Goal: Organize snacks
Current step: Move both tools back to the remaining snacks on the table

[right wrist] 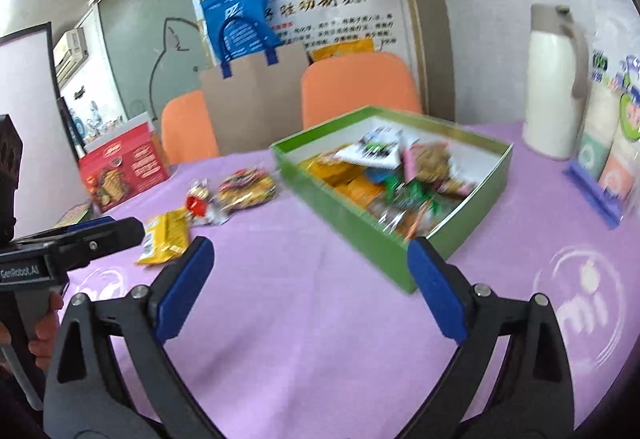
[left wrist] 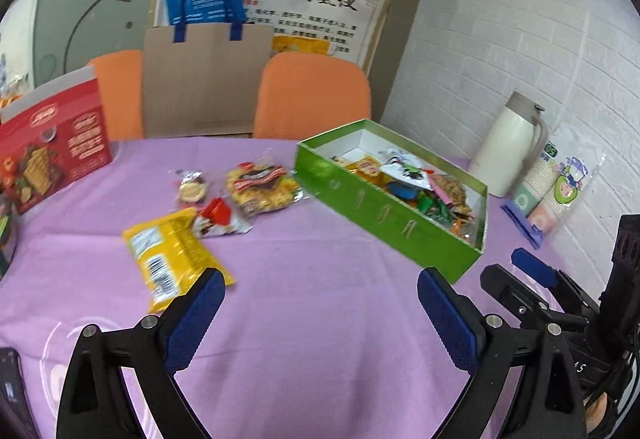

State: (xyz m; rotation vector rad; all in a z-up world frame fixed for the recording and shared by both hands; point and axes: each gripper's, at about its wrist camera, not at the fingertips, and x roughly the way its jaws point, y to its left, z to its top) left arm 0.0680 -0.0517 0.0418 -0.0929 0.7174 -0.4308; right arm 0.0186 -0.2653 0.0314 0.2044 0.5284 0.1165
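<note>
Yellow snack packet (left wrist: 176,259) lies just ahead-left of the left gripper (left wrist: 320,303), long axis running toward it; both left and right gripper (right wrist: 308,279) wide, empty.

Left gripper (left wrist: 320,291): black plastic frame, triangular cut-outs in both arms, silver round-head screws at the joints, textured blue pads (left wrist: 196,319) on the inner finger faces. Right gripper (right wrist: 308,263): same black frame, same cut-outs and silver screws, blue pads (right wrist: 436,287). White lettering "GenRobot.AI" on the left gripper's black body, seen from the right wrist. Black cables beside the right gripper's body.
</note>
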